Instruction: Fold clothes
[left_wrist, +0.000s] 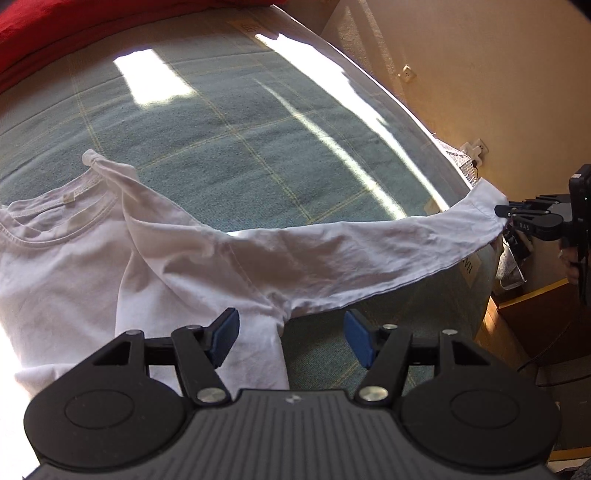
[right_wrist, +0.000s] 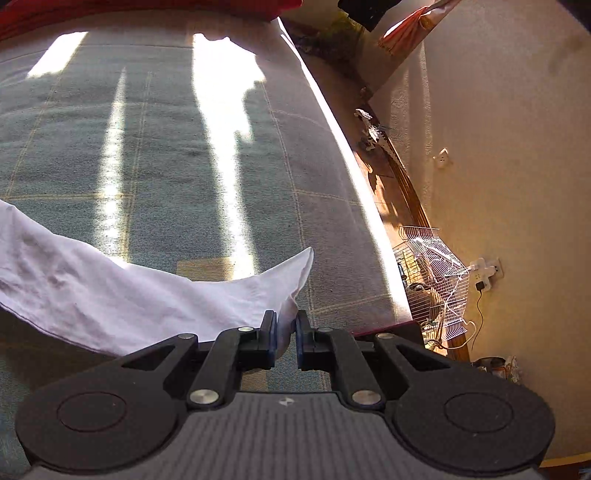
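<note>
Two grippers working one white shirt (left_wrist: 74, 258), spread across the lower left of frame on the green bed cover (left_wrist: 240, 147). Right gripper (right_wrist: 286, 332) clamped tight on the sleeve cuff (right_wrist: 291, 291), stretching the sleeve flat, probably for folding inward. Left gripper (left_wrist: 290, 334) hovering half-open over the armpit, holding nothing, seemingly ready to pin the crease

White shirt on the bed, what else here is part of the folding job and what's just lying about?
Job: white shirt; its sleeve; right gripper, shut on the cuff; left gripper, open.
Lying about: red cloth; wire cage; wall charger.
</note>
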